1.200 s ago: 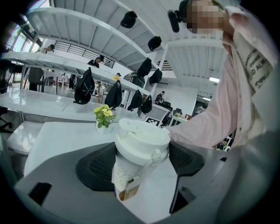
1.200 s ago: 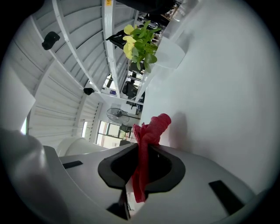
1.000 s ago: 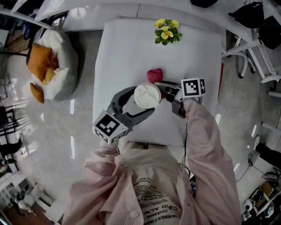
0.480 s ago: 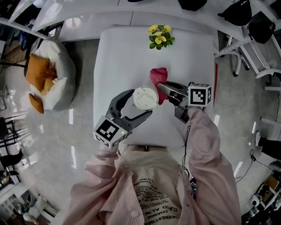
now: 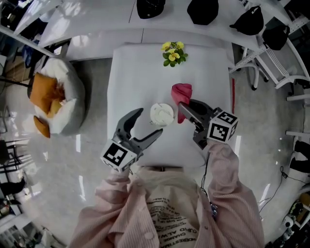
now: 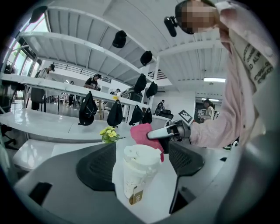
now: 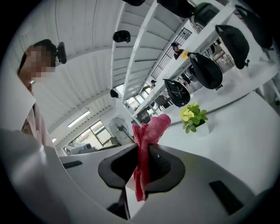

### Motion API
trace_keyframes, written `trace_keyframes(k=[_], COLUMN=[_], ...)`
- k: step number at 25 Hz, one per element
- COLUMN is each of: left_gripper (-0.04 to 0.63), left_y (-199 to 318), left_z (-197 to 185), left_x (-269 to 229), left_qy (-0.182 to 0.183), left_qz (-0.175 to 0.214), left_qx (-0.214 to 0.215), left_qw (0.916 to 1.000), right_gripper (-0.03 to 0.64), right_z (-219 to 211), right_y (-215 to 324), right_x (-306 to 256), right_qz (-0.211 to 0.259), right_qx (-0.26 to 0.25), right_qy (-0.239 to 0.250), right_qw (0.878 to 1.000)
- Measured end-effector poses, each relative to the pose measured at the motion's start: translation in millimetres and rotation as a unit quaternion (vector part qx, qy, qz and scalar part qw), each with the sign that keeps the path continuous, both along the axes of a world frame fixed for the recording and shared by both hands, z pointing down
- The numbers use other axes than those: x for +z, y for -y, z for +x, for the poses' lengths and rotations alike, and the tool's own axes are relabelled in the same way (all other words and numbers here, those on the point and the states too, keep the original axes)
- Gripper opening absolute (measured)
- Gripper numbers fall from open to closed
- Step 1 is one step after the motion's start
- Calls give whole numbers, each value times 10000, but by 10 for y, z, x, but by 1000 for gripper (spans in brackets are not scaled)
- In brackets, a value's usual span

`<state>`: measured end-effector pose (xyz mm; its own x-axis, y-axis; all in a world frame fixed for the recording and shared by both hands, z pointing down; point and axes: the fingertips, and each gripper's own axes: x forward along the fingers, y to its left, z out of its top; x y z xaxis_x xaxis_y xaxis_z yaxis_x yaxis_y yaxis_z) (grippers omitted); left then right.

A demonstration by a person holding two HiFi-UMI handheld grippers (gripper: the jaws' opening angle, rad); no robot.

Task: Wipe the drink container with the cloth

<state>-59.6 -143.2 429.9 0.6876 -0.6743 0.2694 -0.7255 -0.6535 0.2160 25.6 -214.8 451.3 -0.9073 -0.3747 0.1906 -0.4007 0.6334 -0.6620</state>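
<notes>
A white lidded paper cup (image 5: 162, 114) stands upright on the white table (image 5: 131, 77). My left gripper (image 5: 143, 127) is open just in front of it, its jaws spread wide and touching nothing. In the left gripper view the cup (image 6: 139, 173) stands free between the two dark pads (image 6: 99, 166). A red cloth (image 5: 182, 93) hangs pinched in my right gripper (image 5: 184, 107), a little to the right of the cup and apart from it. In the right gripper view the cloth (image 7: 148, 135) is clamped between the shut jaws of the gripper (image 7: 142, 171).
A small pot of yellow flowers (image 5: 170, 52) sits at the table's far edge. A bean bag with orange cushions (image 5: 55, 72) lies on the floor at the left. Black bags (image 5: 202, 10) hang on the white shelf behind; a white frame (image 5: 269, 60) stands at the right.
My left gripper has let go of the cup and drawn back towards me; the cup now stands alone on the table. The right gripper with the cloth has moved off the cup to the right.
</notes>
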Motion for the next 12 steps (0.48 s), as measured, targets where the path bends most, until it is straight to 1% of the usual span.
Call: trace_keyframes(k=[2, 3, 4, 5, 9, 12], left_gripper=[363, 318, 226, 186, 159, 89], left_y=[-33, -45, -55, -68, -104, -85], left_z=[-17, -29, -42, -53, -95, -154], left_x=[-85, -127, -166, -199, -315, -444], left_qy=[52, 95, 131, 147, 160, 181], left_qz=[122, 199, 269, 316, 401, 548], left_qx=[-27, -59, -95, -118, -163, -261], left_qw=[9999, 9997, 9995, 9993, 9989, 9980], right_gripper=[49, 49, 49, 49, 49, 49], right_z=[13, 22, 32, 41, 65, 76], right_y=[-83, -121, -157, -193, -328, -398], right_x=[-122, -183, -243, -301, -506, -656], right_qz=[245, 367, 486, 597, 997, 1315], right_qx=[107, 161, 212, 259, 416, 527], right_qy=[-103, -139, -162, -172, -205, -290], right_qw=[9996, 9991, 9985, 9977, 9939, 9895])
